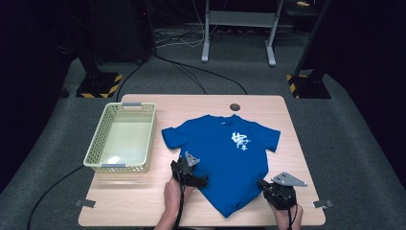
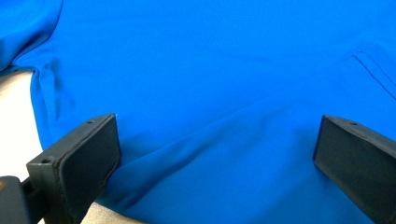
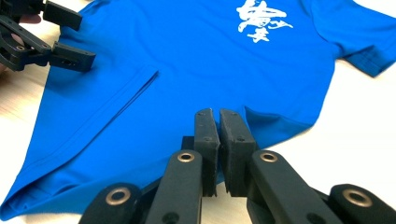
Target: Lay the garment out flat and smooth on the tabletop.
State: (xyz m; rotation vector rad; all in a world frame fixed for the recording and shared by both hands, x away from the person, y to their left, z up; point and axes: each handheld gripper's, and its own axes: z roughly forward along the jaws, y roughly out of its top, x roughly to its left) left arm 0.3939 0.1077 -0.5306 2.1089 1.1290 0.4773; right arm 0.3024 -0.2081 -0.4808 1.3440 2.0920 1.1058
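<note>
High view, fold set-up: blue T-shirt (image 1: 230, 158) flat on table (image 1: 143, 201), left gripper (image 1: 195, 178) spread wide over its side edge, right gripper (image 1: 265, 186) clenched at opposite edge, cloth pinch uncertain; next, probably left closing on fabric.

A smooth blue cloth T-shirt (image 1: 225, 160) lies on the matt pale wood table (image 1: 143, 196) beside a perforated plastic basket (image 1: 122, 136).
</note>
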